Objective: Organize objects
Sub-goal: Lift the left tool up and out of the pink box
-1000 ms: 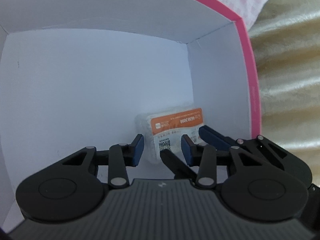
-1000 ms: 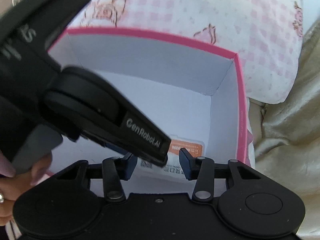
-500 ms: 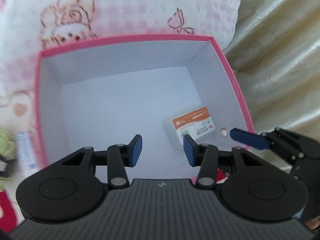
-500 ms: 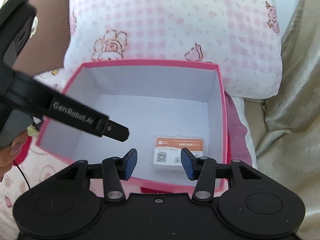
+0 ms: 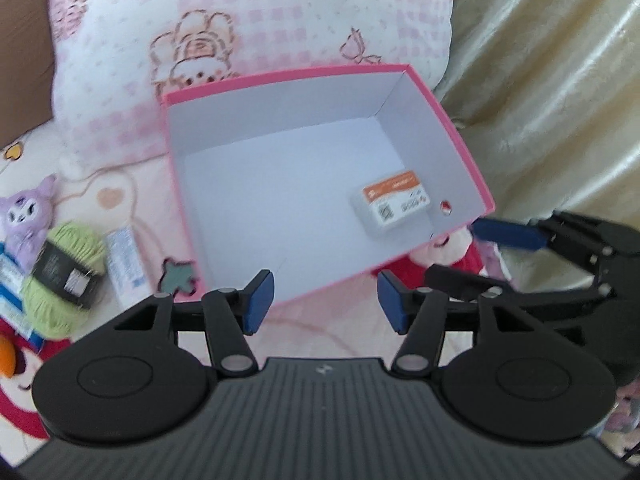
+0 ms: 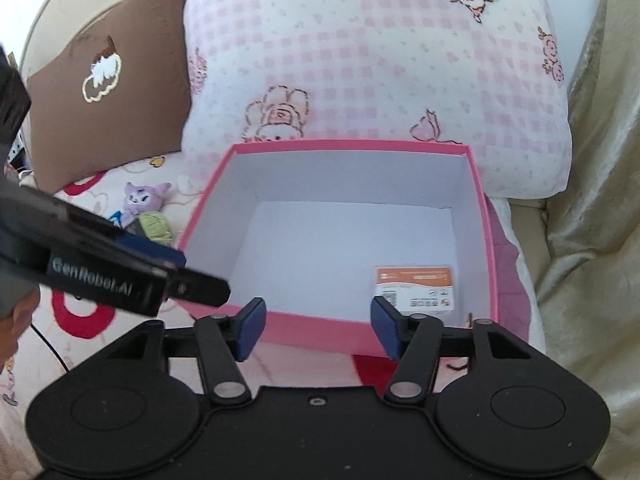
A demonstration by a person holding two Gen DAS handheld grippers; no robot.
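The small print on the white packet (image 6: 414, 288) in the pink box (image 5: 460, 148) is too fine to read; only its orange top band and a square code patch can be made out. The packet lies flat on the box floor, in the near corner on the curtain side, touching neither gripper. The one legible piece of writing is "GenRobot.AI" along the side of the left gripper (image 5: 320, 300), as seen from the right wrist view.

The box sits on a bed (image 6: 36, 364) with a cartoon-print cover, its far wall against a pink checked pillow (image 6: 380, 52); a brown cushion (image 6: 108, 76) lies beside that. A gold curtain (image 5: 560, 60) hangs along the bed's edge. By the box's other side lie a purple plush toy (image 5: 26, 216), a ball of green yarn (image 5: 64, 276) with a dark label, and a white tube (image 5: 124, 264), blurred. A red plush is mostly hidden behind the box's near corner.

Both grippers hover over the near rim. The left gripper's jaws are opening with nothing between them; the right gripper (image 6: 318, 328) is opening likewise, empty.
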